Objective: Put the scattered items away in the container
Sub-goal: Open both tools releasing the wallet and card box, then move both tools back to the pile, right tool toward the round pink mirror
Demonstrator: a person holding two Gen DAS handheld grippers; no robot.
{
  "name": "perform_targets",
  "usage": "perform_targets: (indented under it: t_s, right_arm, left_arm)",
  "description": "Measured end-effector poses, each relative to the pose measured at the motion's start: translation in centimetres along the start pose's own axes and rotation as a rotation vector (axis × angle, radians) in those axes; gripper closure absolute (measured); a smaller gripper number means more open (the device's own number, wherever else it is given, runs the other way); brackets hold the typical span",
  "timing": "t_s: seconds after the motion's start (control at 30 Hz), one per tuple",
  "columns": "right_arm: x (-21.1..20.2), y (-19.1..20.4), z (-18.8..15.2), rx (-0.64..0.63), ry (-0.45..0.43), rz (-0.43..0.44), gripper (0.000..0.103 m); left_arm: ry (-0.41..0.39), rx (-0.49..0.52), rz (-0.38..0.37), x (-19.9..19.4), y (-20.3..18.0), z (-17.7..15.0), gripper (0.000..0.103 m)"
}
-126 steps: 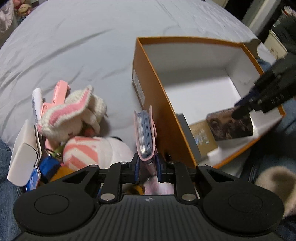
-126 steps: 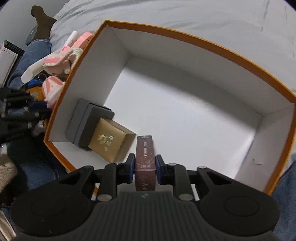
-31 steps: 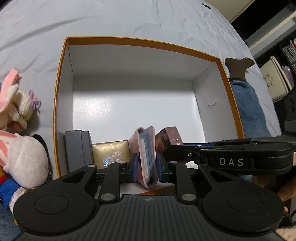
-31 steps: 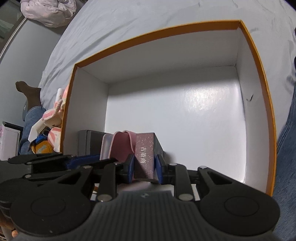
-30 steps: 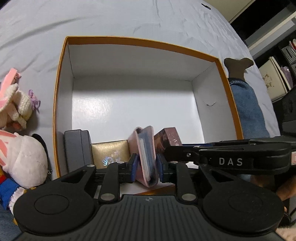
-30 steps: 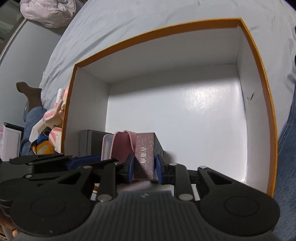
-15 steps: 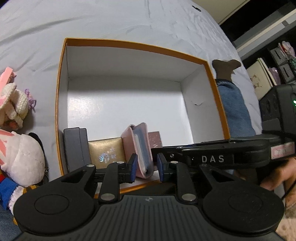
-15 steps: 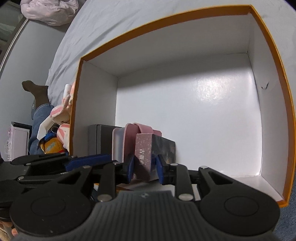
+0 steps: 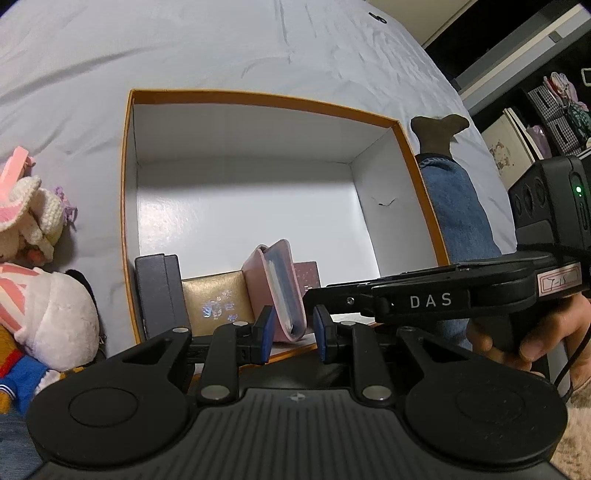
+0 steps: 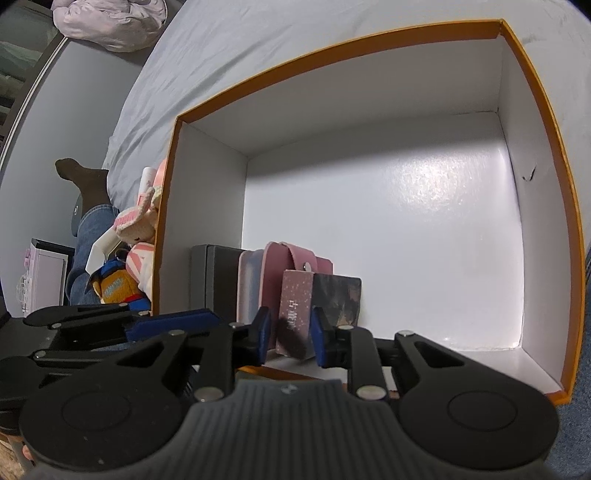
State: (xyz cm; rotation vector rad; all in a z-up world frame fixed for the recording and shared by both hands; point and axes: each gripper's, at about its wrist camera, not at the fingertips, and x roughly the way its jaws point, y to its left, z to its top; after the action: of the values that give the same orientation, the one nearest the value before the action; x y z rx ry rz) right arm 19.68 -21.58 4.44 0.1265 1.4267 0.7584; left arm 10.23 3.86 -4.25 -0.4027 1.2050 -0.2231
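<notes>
An orange box (image 9: 127, 177) with a white inside sits on the grey bed; it also shows in the right wrist view (image 10: 539, 110). Along its near wall stand a dark grey case (image 9: 157, 291), a gold box (image 9: 216, 301), a pink card wallet (image 9: 277, 284) and a maroon card box (image 10: 295, 314). My left gripper (image 9: 293, 334) is open, pulled back from the wallet. My right gripper (image 10: 290, 334) is open, its pads either side of the maroon box with gaps. The wallet (image 10: 280, 273) leans against the maroon box.
Plush toys (image 9: 48, 306) and a pink-eared crochet bunny (image 9: 26, 210) lie left of the box, also in the right wrist view (image 10: 133, 229). A person's jeans leg and sock (image 9: 450, 192) lie right of the box. A pink bundle (image 10: 107, 18) lies far back.
Both grippers have opened, let go of the pink wallet and the maroon box inside the orange box, and drawn back toward the near edge.
</notes>
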Motion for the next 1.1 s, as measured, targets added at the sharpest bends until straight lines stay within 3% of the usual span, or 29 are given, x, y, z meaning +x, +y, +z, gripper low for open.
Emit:
perform_targets:
  t_s: [0.37, 0.53, 0.7, 0.87, 1.1]
  right_arm:
    - [-2.0, 2.8, -1.4, -0.215, -0.112, -0.099, 0.075]
    - [-3.2, 5.6, -2.7, -0.381, -0.205, -0.071, 0.075]
    - [-3.0, 9.1, -4.3, -0.55, -0.237, -0.032, 0.075]
    - [-1.3, 11.9, -6.1, -0.667, -0.199, 0.006, 0.075]
    - [2.6, 14.7, -8.8, -0.819, -0.129, -0.025, 0.075]
  left_arm:
    - [-0.116, 0.035, 0.045, -5.0, 1.2, -0.8, 0.078]
    - [-0.137, 0.011, 0.118, -7.2, 3.0, -1.8, 0.078]
    - [-0.108, 0.017, 0.203, -8.4, 4.7, -3.1, 0.078]
    - [-0.033, 0.154, 0.301, -8.2, 4.7, -4.9, 0.078]
    - [0.054, 0.193, 0.336, -7.3, 5.8, -6.9, 0.078]
